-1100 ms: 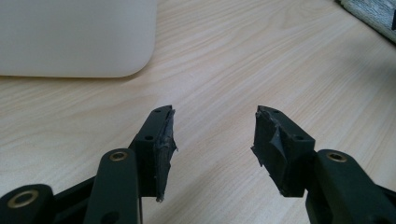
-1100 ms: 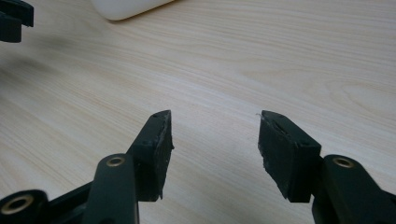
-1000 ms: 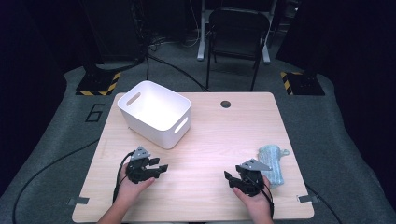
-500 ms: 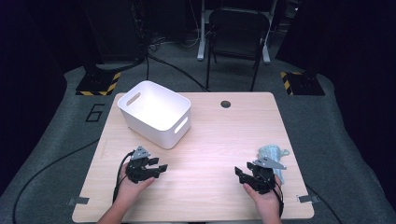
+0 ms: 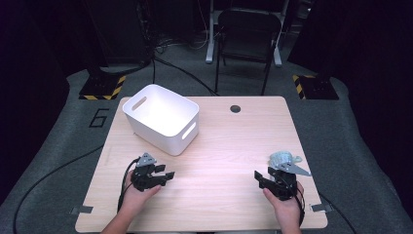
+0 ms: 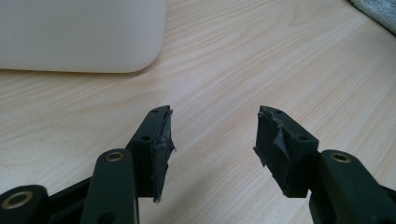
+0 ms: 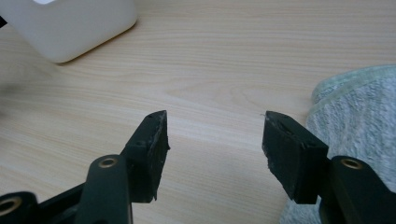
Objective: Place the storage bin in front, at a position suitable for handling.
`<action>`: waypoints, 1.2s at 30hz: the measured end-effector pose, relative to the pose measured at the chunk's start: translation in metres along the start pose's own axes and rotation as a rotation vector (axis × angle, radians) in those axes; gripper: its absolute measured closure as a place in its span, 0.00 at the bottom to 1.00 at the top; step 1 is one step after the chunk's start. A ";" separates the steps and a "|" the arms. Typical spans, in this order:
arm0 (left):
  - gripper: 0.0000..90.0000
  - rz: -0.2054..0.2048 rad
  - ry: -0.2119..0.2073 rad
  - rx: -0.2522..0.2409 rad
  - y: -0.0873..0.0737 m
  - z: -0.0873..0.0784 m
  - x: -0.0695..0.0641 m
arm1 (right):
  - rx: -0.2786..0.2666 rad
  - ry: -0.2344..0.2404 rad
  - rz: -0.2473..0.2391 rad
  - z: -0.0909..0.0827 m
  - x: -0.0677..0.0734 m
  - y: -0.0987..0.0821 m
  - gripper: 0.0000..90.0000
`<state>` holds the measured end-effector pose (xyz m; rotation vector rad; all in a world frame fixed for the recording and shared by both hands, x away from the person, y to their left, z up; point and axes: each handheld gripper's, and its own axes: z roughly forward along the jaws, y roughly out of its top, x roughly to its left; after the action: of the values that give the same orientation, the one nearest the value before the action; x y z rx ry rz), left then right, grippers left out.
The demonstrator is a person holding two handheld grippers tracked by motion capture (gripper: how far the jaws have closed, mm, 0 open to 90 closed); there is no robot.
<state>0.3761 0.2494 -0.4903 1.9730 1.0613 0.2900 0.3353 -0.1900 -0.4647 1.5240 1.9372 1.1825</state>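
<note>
Two hand-held grippers sit low over the tabletop (image 5: 219,146), and both are empty. The right hand-held gripper (image 7: 212,140) has just been opening; its jaws now stand wide with bare wood between them. Just beside its right jaw lies the cloth (image 7: 355,116), a pale grey-green towelling piece bunched into a soft heap near the tabletop's right edge. From the high view the cloth (image 5: 284,158) rests touching or just beyond the right hand-held gripper (image 5: 263,178), partly hidden by its grey plate.

The left hand-held gripper (image 6: 212,135) is also spread wide, holding nothing, and points toward the white bin (image 6: 79,32), which stands near it on the left half of the tabletop. In the high view the left hand-held gripper (image 5: 165,176) is well apart from the cloth.

By its looks the cloth is light, limp and not fragile. It should fold and drape rather than keep its shape, so a pinch on a single edge would probably leave most of it trailing. A better hold is likely a raised fold or the thick bunched middle, with the jaws closing over several layers. Its looped texture should give the pads good friction, so slipping seems unlikely.
</note>
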 end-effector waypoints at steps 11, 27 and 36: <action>0.51 0.005 -0.009 0.008 0.000 -0.001 0.001 | -0.006 -0.021 0.013 -0.005 -0.010 0.002 0.44; 0.50 0.000 -0.008 0.004 0.001 0.000 0.002 | -0.029 -0.143 0.097 -0.022 -0.036 0.005 0.44; 0.50 -0.003 -0.007 0.002 0.002 -0.001 0.003 | -0.032 -0.188 0.152 -0.029 -0.053 0.002 0.44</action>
<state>0.3787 0.2518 -0.4893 1.9727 1.0603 0.2803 0.3317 -0.2498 -0.4562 1.7243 1.6988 1.0811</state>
